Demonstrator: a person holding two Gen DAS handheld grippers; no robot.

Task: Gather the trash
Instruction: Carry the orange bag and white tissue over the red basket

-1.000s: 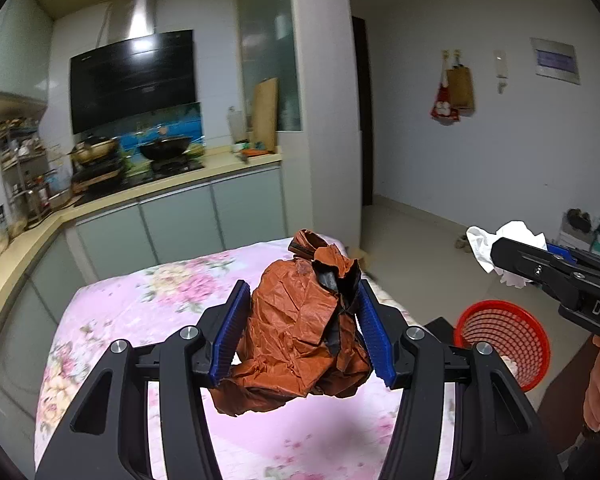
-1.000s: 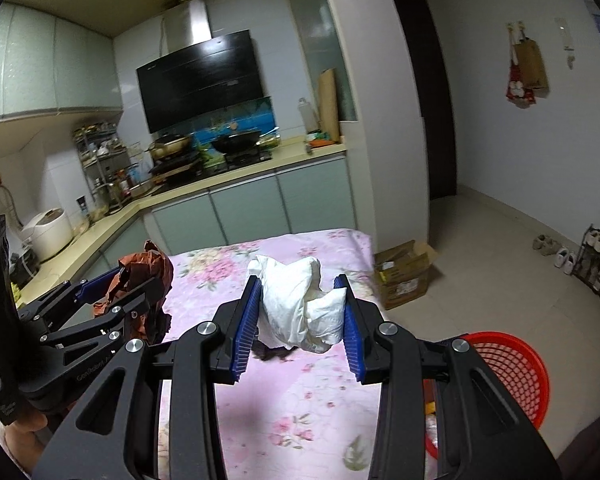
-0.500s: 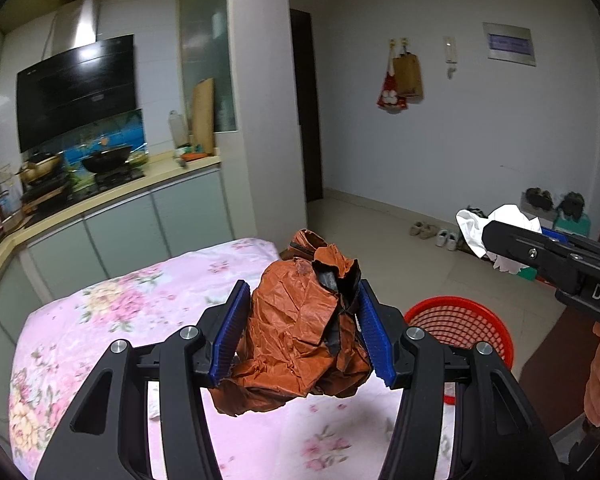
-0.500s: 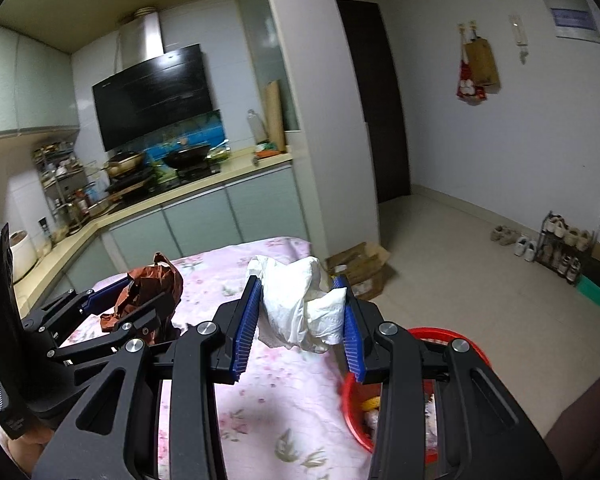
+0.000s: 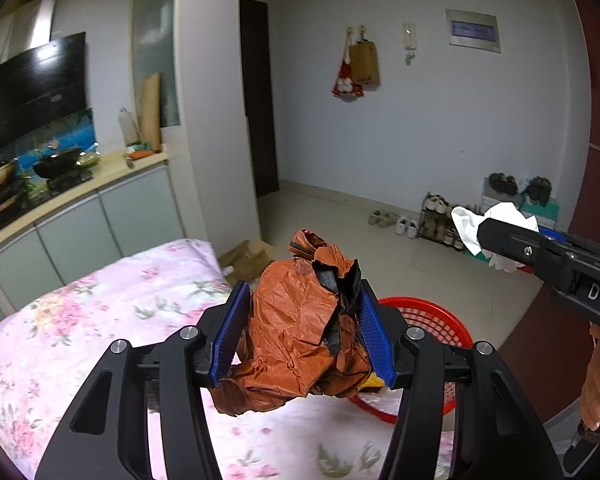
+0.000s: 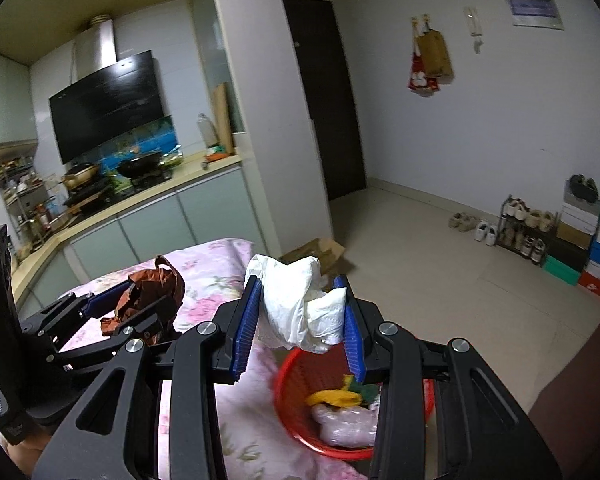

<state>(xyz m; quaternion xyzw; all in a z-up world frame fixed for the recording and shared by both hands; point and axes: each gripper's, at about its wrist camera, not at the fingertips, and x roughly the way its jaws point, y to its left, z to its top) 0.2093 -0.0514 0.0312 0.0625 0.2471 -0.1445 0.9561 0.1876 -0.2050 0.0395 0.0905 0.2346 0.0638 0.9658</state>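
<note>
Trash wads (image 5: pixel 300 332) clamped, both grippers tilted twd basket (image 6: pixel 296 384)

L gripper (image 5: pixel 304 334): tilted down, blue pads clamped on crumpled brown wrapper (image 5: pixel 296 336).
R gripper (image 6: pixel 300 320): tilted down, to the L one's right, pads clamped on white tissue wad (image 6: pixel 300 308).

Kitchen-and-hall room, dim light. Pale walls (image 6: pixel 500 128); beige tiled floor (image 6: pixel 440 280). Black range hood (image 6: pixel 104 104) above a cooktop with pans (image 6: pixel 140 162); grey-green cabinets (image 6: pixel 204 216). White pillar (image 6: pixel 260 120), dark door (image 6: pixel 332 96). Shoe rack (image 6: pixel 524 232), stacked shoeboxes (image 6: pixel 588 240). Cardboard box (image 6: pixel 320 252) on floor.
</note>
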